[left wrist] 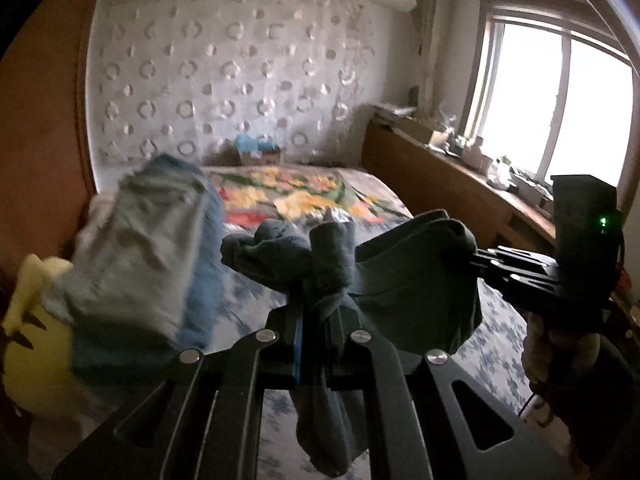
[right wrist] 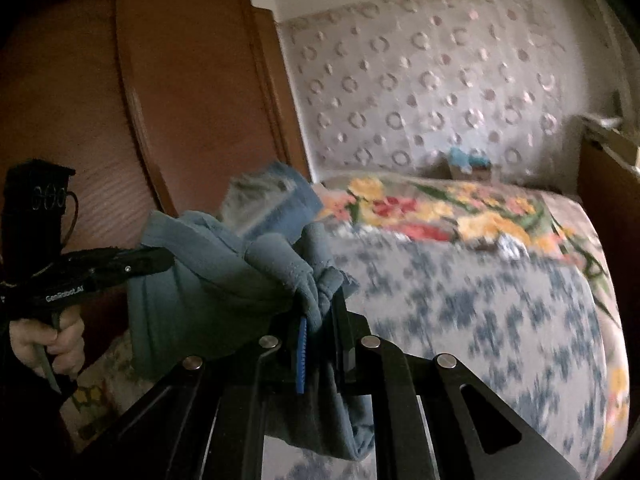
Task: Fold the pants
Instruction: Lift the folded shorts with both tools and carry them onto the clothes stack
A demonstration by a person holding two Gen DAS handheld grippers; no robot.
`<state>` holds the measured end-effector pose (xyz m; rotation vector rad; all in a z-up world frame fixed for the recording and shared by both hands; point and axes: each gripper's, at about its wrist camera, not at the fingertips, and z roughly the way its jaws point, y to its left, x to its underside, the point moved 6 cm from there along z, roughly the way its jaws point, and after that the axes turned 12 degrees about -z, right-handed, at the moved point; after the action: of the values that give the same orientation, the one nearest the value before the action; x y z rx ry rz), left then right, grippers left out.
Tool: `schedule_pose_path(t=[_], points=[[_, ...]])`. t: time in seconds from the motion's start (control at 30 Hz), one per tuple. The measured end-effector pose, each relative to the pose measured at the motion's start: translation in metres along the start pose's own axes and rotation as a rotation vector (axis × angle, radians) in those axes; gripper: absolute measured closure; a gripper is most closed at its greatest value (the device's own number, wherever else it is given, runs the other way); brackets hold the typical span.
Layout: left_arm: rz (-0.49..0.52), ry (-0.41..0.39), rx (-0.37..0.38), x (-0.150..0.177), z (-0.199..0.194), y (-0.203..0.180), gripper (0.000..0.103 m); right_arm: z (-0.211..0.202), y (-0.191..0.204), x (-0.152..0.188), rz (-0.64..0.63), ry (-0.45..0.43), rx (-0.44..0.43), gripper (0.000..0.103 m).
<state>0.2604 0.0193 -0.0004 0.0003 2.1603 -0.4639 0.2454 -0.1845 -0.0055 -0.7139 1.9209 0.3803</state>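
Above the bed [right wrist: 480,300], both tongs [left wrist: 316,320] [right wrist: 320,320] pinch the raised pants [right wrist: 224,272].

A bed [left wrist: 500,320] in a blue-flowered sheet carries a bright floral blanket [left wrist: 296,192] at its far end below a ring-patterned wall [left wrist: 224,72], with a wardrobe [right wrist: 180,92] to one side, a cluttered wooden shelf [left wrist: 448,168] under a window [left wrist: 560,100], and a yellow plush toy [left wrist: 28,320].

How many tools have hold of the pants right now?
2. The left tool is shut on a bunched part of the pants; the right tool is shut on another bunch, off to the side. The cloth hangs between them above the bed.
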Motion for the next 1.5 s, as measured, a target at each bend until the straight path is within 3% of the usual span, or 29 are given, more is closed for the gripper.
schedule_pose_path(t=[0.3, 0.53, 0.93, 1.37, 1.5], points=[[-0.03, -0.102, -0.086, -0.055, -0.014, 0.052, 0.095, 0.066, -0.003, -0.073, -0.094, -0.072, -0.066, 0.093], [-0.088, -0.167, -0.162, -0.07, -0.008, 0.095, 0.095, 0.147, -0.012, -0.102, -0.153, -0.072, -0.119, 0.093], [-0.169, -0.18, -0.267, -0.068, 0.001, 0.142, 0.095, 0.257, -0.024, -0.137, -0.239, -0.064, -0.188, 0.093], [-0.221, -0.143, -0.338, -0.046, 0.002, 0.167, 0.095, 0.31, -0.014, -0.154, -0.276, 0.001, -0.252, 0.093], [-0.216, -0.129, -0.351, -0.043, 0.002, 0.163, 0.095, 0.308, -0.012, -0.154, -0.297, 0.022, -0.245, 0.079]])
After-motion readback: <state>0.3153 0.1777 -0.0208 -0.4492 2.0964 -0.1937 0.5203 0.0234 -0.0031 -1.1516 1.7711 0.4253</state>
